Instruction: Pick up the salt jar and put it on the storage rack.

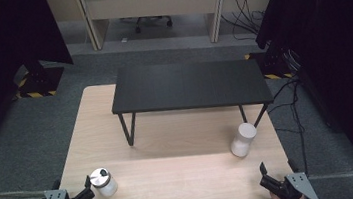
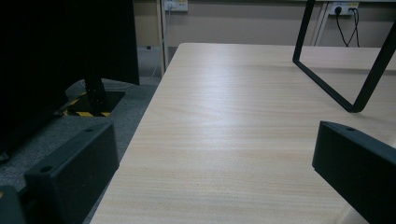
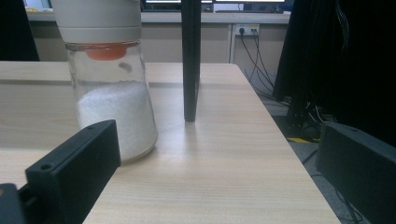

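Two glass jars on the light wood table [image 1: 173, 180] — a short jar [image 1: 104, 182] with a dark-knobbed lid near the front left, a tall white-capped jar [image 1: 243, 139] holding white granules at right, by the leg of the black bench [image 1: 190, 85] standing across the table's back half. Left gripper [image 1: 88, 192] sits just beside the short jar, jaws wide, holding nothing. Right gripper [image 1: 264, 176] is at the front right corner, apart from the tall jar — jaws wide, empty too.
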A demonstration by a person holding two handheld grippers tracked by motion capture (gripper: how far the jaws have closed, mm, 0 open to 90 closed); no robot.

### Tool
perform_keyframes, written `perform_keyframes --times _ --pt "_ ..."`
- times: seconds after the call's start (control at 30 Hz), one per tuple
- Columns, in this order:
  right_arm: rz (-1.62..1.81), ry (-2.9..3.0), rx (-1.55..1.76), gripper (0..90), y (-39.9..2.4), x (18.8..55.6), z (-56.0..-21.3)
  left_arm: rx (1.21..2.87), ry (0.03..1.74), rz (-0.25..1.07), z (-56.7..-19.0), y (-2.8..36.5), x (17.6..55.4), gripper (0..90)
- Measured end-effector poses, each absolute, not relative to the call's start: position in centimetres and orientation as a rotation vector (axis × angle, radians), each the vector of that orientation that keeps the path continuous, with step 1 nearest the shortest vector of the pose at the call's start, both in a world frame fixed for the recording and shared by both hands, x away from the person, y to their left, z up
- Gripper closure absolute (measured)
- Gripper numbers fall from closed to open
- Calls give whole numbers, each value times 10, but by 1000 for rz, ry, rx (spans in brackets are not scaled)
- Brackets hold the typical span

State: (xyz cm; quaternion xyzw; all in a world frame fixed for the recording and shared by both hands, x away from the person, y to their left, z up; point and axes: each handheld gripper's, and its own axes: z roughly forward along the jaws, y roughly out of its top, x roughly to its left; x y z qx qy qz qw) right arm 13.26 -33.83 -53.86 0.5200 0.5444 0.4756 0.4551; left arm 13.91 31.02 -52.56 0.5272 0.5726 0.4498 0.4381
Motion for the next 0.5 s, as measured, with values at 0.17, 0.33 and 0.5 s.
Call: perform_keyframes --times 0.17,0.33,0.5 --pt "1175 1343 1282 2 -339 133 -539 1309 1427 1119 -525 310 139 0" --pt "1170 1347 1280 2 -338 133 -538 1311 1426 1122 -525 311 137 0" --pt "1173 1346 1287 2 -338 133 -538 1305 1419 1109 -524 317 131 0"
